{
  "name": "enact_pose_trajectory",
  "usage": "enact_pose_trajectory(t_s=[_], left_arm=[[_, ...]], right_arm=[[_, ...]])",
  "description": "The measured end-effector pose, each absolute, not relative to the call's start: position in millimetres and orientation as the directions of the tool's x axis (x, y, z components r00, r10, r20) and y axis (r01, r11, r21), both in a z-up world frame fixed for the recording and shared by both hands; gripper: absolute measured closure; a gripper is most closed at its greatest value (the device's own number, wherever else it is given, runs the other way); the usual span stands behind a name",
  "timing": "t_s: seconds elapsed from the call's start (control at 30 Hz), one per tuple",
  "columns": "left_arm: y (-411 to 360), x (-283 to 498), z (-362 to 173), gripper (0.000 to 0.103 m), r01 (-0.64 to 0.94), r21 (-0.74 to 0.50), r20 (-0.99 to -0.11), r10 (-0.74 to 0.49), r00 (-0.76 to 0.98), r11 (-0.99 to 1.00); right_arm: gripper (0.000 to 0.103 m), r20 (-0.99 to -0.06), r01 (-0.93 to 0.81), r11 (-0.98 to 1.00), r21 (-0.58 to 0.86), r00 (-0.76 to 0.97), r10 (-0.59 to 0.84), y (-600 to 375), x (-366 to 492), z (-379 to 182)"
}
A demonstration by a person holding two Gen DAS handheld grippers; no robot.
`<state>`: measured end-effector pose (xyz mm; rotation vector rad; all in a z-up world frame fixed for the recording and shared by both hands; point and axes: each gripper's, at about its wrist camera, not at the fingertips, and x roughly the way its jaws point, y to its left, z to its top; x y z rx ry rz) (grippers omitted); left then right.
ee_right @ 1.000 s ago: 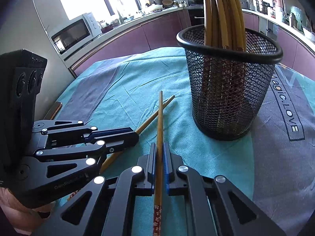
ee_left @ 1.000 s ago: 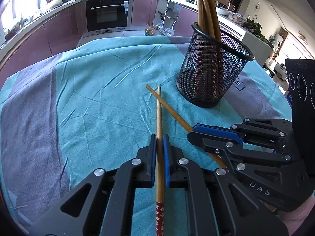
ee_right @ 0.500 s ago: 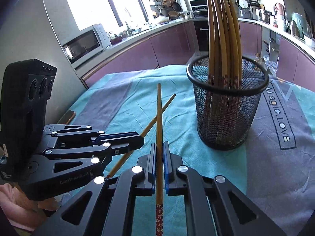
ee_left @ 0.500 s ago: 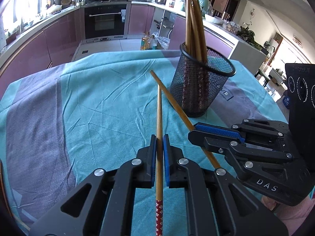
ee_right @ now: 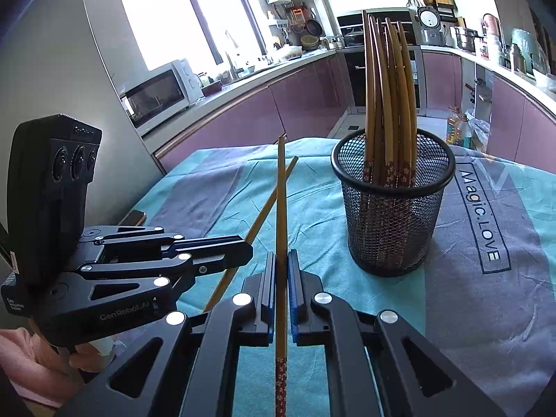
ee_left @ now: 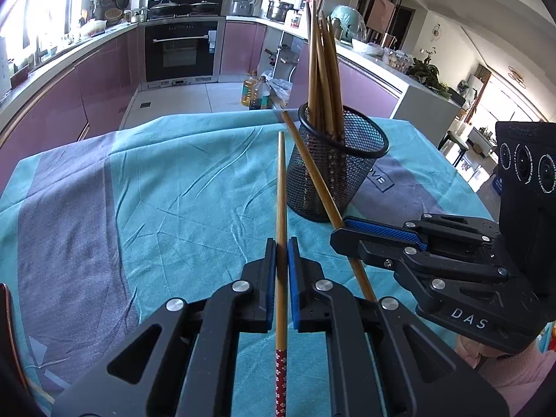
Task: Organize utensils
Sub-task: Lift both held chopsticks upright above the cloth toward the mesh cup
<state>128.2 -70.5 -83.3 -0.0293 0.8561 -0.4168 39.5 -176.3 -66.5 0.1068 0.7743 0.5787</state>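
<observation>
Nearest in the left wrist view, the left gripper (ee_left: 281, 243) is clenched on a wooden chopstick (ee_left: 280, 215), its blue pads pinching the shaft; the red patterned end points back toward the camera and the plain tip points away, lifted above the cloth. To its right, the right gripper (ee_left: 342, 231) grasps a second chopstick (ee_left: 312, 170) that slants up to the left, its tip in front of the holder's rim. In the right wrist view that second chopstick runs straight ahead and crosses in front of the other. Beneath lies a teal and grey tablecloth (ee_left: 156, 187). Farther off, a black mesh holder (ee_right: 392, 208) stands upright on the cloth, filled with more chopsticks (ee_right: 385, 80). Beyond are purple kitchen cabinets (ee_left: 104, 80) and a built-in oven (ee_left: 180, 48)
</observation>
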Motion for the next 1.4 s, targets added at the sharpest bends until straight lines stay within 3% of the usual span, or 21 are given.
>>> enact_pose_trajectory(t_s=[1.4], left_arm=[[-64,117,-50,0.096,0.395,-0.250,-0.649,-0.455,0.609,0.884]], right_arm=[[0.097,-0.535,-0.451,0.836,0.312,0.644,0.547,-205,28,-33]])
